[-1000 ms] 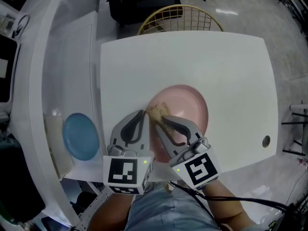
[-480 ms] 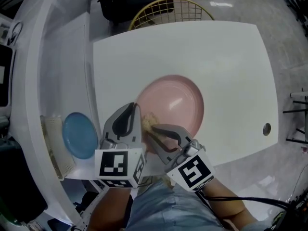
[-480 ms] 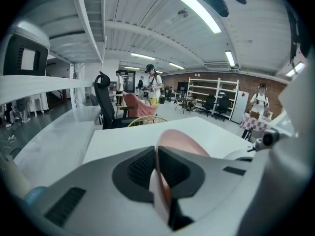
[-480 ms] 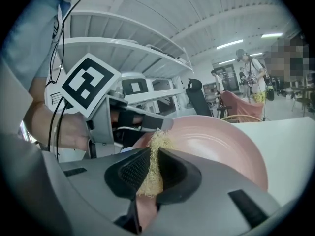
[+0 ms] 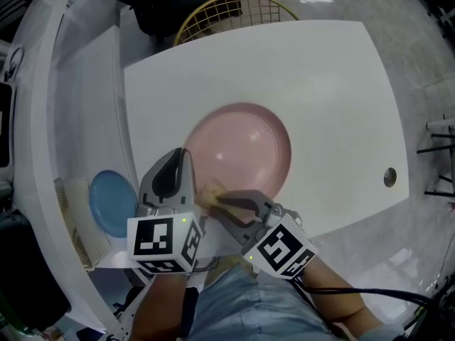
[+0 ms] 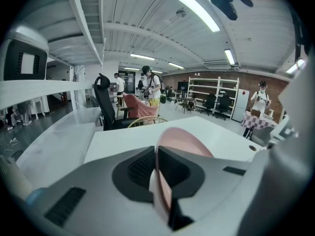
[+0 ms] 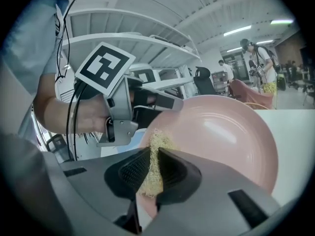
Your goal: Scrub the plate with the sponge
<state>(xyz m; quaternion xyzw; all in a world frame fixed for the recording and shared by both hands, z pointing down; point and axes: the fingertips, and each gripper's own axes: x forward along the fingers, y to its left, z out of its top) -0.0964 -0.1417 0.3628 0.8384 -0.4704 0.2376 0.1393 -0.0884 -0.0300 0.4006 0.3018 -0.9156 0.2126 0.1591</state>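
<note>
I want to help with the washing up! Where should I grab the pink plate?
Take the pink plate by its thin rim, coming in from the near left side, where the left gripper is clamped on it. It is wide and shallow, so only its edge fits between jaws, and that side leaves the face free for the sponge in the right gripper.
</note>
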